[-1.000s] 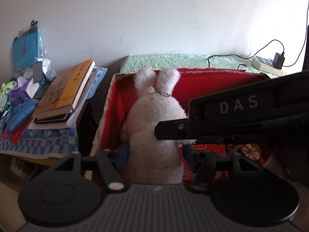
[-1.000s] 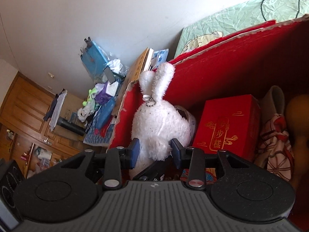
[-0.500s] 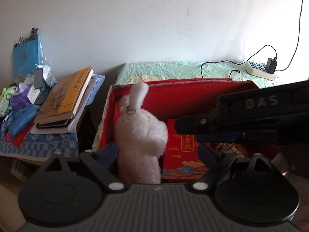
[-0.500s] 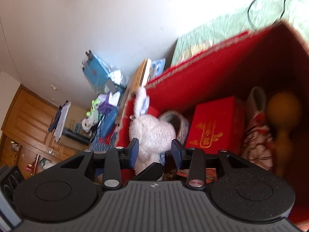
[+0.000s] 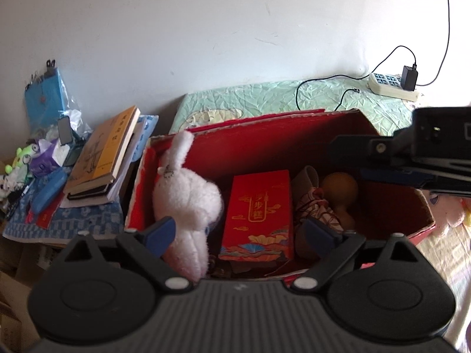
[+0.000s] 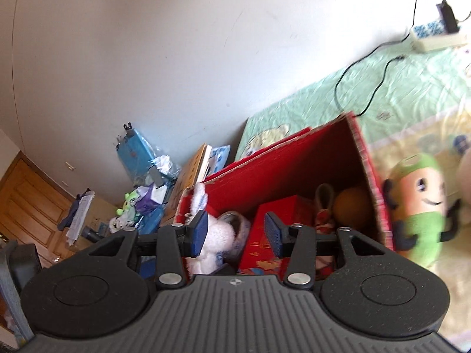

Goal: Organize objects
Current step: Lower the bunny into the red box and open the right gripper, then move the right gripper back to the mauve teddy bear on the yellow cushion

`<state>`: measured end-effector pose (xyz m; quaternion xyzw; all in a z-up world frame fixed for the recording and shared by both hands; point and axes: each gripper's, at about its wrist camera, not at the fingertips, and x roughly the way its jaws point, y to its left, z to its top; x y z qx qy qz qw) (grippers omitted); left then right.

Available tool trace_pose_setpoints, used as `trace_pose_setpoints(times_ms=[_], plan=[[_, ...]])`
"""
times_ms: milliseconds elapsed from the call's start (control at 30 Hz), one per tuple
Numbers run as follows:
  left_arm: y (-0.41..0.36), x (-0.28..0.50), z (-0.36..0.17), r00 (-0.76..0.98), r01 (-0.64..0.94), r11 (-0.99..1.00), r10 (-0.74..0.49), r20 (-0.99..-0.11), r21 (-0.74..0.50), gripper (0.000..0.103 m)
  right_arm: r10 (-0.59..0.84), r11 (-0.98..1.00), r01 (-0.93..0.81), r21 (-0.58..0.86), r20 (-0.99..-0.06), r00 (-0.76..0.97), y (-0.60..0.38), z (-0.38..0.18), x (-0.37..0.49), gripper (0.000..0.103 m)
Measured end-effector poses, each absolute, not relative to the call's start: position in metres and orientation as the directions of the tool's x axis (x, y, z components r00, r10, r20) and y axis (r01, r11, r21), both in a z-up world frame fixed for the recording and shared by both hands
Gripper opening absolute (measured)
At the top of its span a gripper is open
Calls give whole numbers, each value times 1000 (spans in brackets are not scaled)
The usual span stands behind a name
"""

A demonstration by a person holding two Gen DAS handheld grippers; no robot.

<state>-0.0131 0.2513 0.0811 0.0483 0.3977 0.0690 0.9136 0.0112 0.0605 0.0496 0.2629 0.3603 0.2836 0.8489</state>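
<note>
the white bunny [image 5: 188,200] lies in the left end of the red box [image 5: 294,135], slumped against the left wall with one ear up along the rim. the left tongs [image 5: 240,231] hover over the near edge of the box, jaws wide and opening, pads clear of the bunny though its body sits just beside the left pad. the right tongs [image 6: 235,235] hang above the same box, jaws apart and opening, nothing pressed between them; the bunny shows just behind the left pad in that view. beside the bunny stands a red carton [image 5: 259,211] with gold print, then a patterned pouch [image 5: 315,209] and a brown gourd [image 5: 340,188] toward the right end. a round tin [image 6: 235,220] peeks out between bunny and carton. the box sits on a bed with a green sheet [image 5: 265,100]. to the left a stack of books [image 5: 103,158] rests on a cluttered worktop [image 5: 73,220]. a power strip [image 5: 391,85] with a charger lies on the sheet by the wall. right of the box a green plush [image 6: 418,206] lies on the bed.
</note>
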Motion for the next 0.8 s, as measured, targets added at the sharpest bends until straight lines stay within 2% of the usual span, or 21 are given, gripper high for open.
trace_pose_setpoints(times_ms=[800], plan=[[71,-18,104,684,4,978,149,-715,208,95,490,816,-182,548,-491,720,-108,59,-34,47]])
